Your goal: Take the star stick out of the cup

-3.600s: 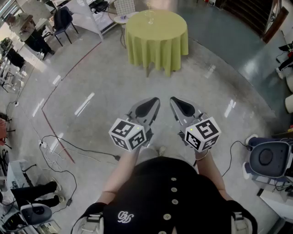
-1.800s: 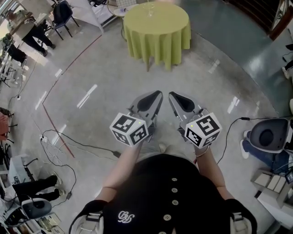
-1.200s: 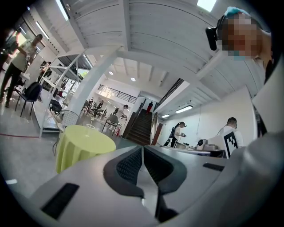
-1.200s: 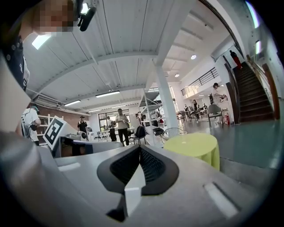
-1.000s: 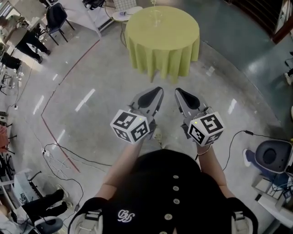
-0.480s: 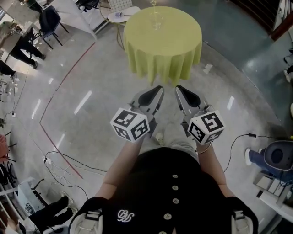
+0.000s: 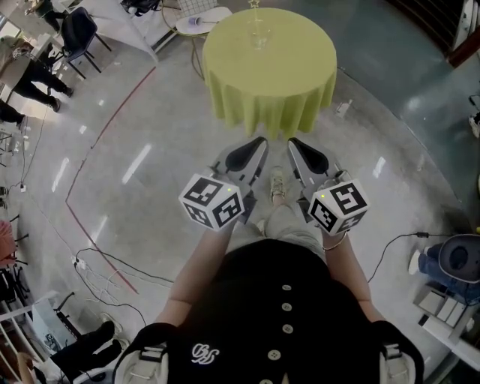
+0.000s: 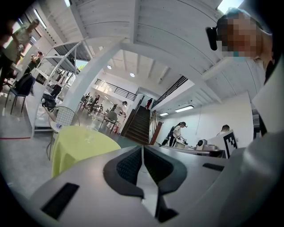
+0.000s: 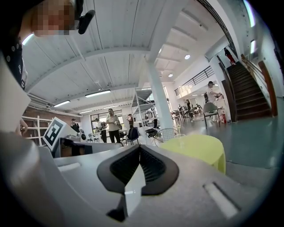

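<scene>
Clear cup [image 7: 260, 36] barely shows on green table [image 7: 271, 86], star stick [image 7: 254, 5] faint.

One table [image 7: 300, 82]; one cup [image 7: 260, 34]; two tongs [image 7: 261, 142] [image 7: 293, 142]

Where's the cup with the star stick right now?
In the head view the cup stands at top centre, on the far part of the round green-clothed table, straight ahead of the left gripper and right gripper, well beyond them.
</scene>
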The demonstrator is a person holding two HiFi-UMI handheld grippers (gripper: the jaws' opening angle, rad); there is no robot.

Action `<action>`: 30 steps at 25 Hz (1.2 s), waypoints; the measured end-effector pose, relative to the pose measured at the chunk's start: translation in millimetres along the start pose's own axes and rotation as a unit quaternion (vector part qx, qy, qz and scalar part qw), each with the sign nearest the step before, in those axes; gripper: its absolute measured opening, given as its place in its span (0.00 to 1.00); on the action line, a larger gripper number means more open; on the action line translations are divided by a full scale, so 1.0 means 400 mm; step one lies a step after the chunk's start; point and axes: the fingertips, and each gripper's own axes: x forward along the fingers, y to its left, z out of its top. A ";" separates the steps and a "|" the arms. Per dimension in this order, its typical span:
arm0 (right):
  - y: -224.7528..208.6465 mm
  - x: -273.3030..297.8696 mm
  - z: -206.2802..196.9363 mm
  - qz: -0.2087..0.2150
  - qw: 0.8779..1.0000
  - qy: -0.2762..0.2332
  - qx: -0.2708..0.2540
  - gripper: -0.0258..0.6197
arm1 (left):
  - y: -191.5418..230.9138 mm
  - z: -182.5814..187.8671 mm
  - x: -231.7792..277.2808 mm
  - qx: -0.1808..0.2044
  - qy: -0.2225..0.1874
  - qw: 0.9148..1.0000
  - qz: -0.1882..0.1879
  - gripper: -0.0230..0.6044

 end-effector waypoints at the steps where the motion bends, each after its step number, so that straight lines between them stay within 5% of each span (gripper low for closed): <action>1: -0.010 0.012 0.000 0.001 1.000 0.001 0.001 0.04 | 0.010 0.002 0.010 -0.001 0.001 1.000 0.001 0.07; 30: -0.449 0.416 0.186 0.054 0.998 0.007 -0.012 0.04 | 0.320 0.213 0.509 -0.003 -0.023 0.999 0.032 0.07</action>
